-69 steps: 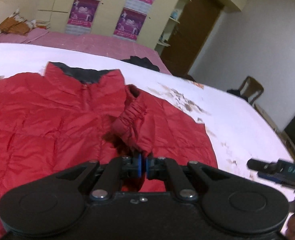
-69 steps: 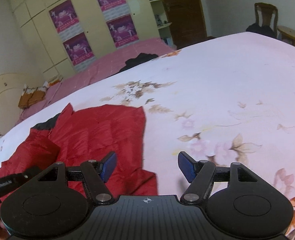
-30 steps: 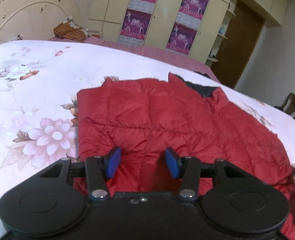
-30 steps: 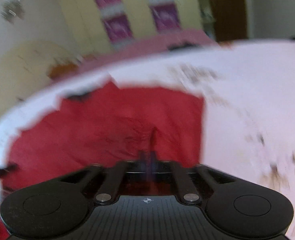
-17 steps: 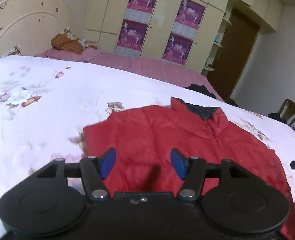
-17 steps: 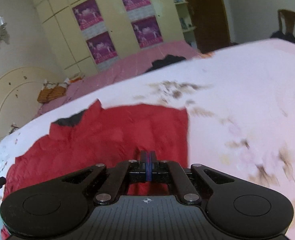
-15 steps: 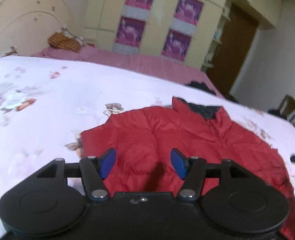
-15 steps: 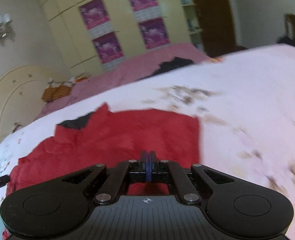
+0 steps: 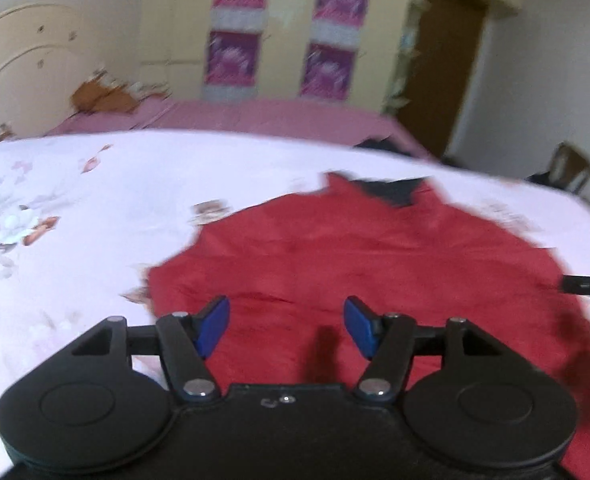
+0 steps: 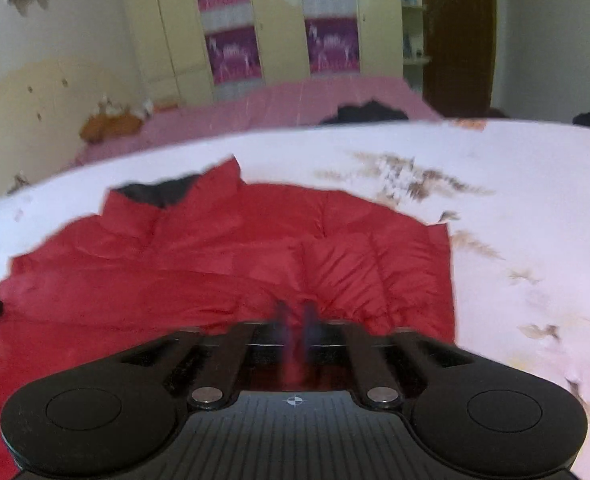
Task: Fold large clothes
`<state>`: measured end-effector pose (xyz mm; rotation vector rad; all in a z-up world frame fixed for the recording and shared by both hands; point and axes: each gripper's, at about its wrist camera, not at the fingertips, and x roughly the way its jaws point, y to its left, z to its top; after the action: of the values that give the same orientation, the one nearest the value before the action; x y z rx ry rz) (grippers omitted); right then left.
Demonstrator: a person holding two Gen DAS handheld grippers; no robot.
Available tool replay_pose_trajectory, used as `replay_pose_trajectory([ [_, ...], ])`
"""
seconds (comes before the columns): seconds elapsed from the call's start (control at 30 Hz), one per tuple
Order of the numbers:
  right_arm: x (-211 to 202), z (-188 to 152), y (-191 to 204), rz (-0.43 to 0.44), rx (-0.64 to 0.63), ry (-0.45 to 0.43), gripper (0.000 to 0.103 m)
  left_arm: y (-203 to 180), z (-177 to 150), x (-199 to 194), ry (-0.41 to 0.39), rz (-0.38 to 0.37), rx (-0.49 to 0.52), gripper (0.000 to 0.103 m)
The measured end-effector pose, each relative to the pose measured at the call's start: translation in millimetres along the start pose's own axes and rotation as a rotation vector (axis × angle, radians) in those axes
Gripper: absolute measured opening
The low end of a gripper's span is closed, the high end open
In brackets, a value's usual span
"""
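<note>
Between my left fingers (image 9: 214,323) only flat red jacket (image 9: 355,248) lies, open bed (image 9: 95,200) to their left; my right fingers (image 10: 309,316) have bare bed to their right.

The left gripper (image 9: 286,326) hangs with its blue fingertips (image 9: 212,325) wide apart; the right gripper (image 10: 295,328) shows blurred fingers nearly together.

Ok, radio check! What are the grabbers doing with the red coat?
Left gripper open, above red puffer jacket. Right gripper nearly shut; blurred, grip unclear. Jacket on floral bedsheet. Nothing in the way.
</note>
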<state>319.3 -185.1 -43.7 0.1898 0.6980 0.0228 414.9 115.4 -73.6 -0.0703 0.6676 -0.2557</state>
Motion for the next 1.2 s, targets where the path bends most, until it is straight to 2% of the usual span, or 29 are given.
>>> replay_pose_trajectory([
  [0.07,-14.4,-9.2,11.1,0.028,-0.022,-0.006,0.070,-20.0,-11.0,-10.8,-0.005,-0.042,0.031,0.062],
  [0.13,-14.4,-14.9,27.6,0.059,-0.044,0.015,0.055,-39.2,-19.9,-13.1,0.001,-0.074,0.066,0.062],
  [0.27,-1.7,-31.1,47.3,0.045,-0.123,0.058,0.054,-61.1,-34.8,3.6,0.049,-0.056,0.142,0.064],
  [0.4,16.2,-39.5,34.9,-0.048,-0.136,0.077,0.054,-47.9,-41.9,7.3,0.058,0.024,0.156,0.065],
  [0.47,21.1,-39.8,25.8,-0.050,-0.108,0.076,0.050,-32.1,-45.6,3.8,0.059,0.066,0.128,0.066],
  [0.6,29.4,-42.0,29.1,-0.067,-0.115,0.079,0.050,-9.7,-50.2,-3.0,0.059,0.077,0.106,0.066],
  [0.87,27.6,-40.7,27.4,-0.058,-0.139,0.101,0.050,-23.3,-46.6,-7.7,0.086,0.131,0.139,0.065],
  [0.9,21.8,-37.7,27.2,-0.049,-0.139,0.101,0.050,-23.8,-46.9,-12.6,0.091,0.142,0.137,0.067],
  [0.93,12.3,-35.5,27.5,-0.040,-0.135,0.088,0.051,-26.3,-45.2,-20.3,0.087,0.153,0.134,0.082],
  [0.97,0.6,-33.6,25.1,-0.030,-0.127,0.065,0.051,-27.4,-44.9,-25.5,0.077,0.166,0.128,0.103],
  [1.0,-10.5,-33.0,21.3,-0.028,-0.114,0.055,0.068,-28.4,-46.4,-33.3,0.068,0.180,0.121,0.101],
  [1.03,-22.1,-34.1,16.8,-0.023,-0.101,0.047,0.094,-28.6,-49.3,-43.2,0.074,0.180,0.110,0.103],
  [1.1,-49.1,-40.9,1.4,0.021,-0.074,0.014,0.095,-24.7,-59.6,-64.4,0.080,0.145,0.074,0.102],
  [1.17,-72.3,-52.3,-19.5,0.033,-0.032,0.026,0.093,-19.0,-73.9,-85.4,0.088,0.131,0.032,0.097],
  [1.2,-82.6,-59.1,-31.6,0.043,-0.002,0.037,0.083,-14.6,-84.1,-96.7,0.098,0.116,0.008,0.095],
])
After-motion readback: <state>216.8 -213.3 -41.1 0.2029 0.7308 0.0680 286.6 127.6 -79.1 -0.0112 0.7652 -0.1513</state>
